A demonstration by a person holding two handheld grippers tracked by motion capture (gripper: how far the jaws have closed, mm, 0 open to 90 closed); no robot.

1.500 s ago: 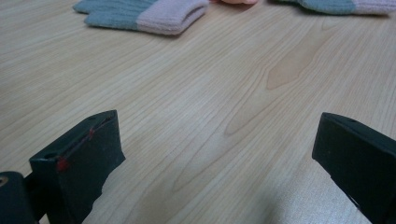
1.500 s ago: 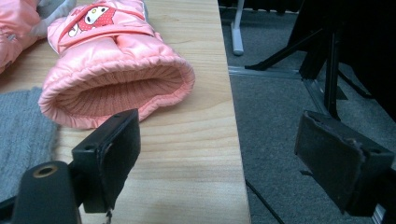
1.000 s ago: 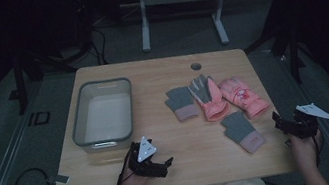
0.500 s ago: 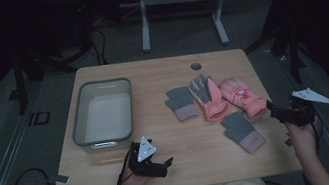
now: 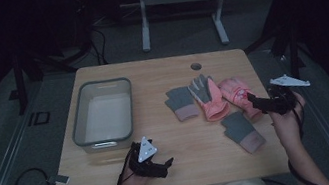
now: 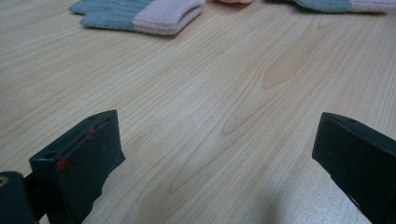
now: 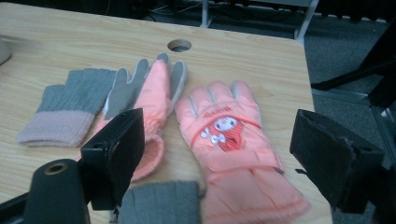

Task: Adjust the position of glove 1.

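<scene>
Hovering over the cartoon glove (image 7: 229,135), our right gripper (image 5: 260,102) has its jaws spread wide with nothing between them; in the right gripper view the glove lies palm-down on the table (image 5: 159,73), straddled by the two jaws but not touched. That glove sits near the table's right edge. Just beside it lies a second pink glove (image 5: 210,97) with grey fingers, the two touching along their sides. A grey knit glove (image 5: 182,102) with a pink cuff lies further left, against the second pink one. Another grey glove (image 5: 242,131) rests nearer us, its fingers close under the right gripper. Our left gripper (image 5: 162,166) rests low on the near edge, well apart from the gloves, jaws wide open over bare wood, holding nothing. A bin (image 5: 103,115) stands on the left half of the table.
</scene>
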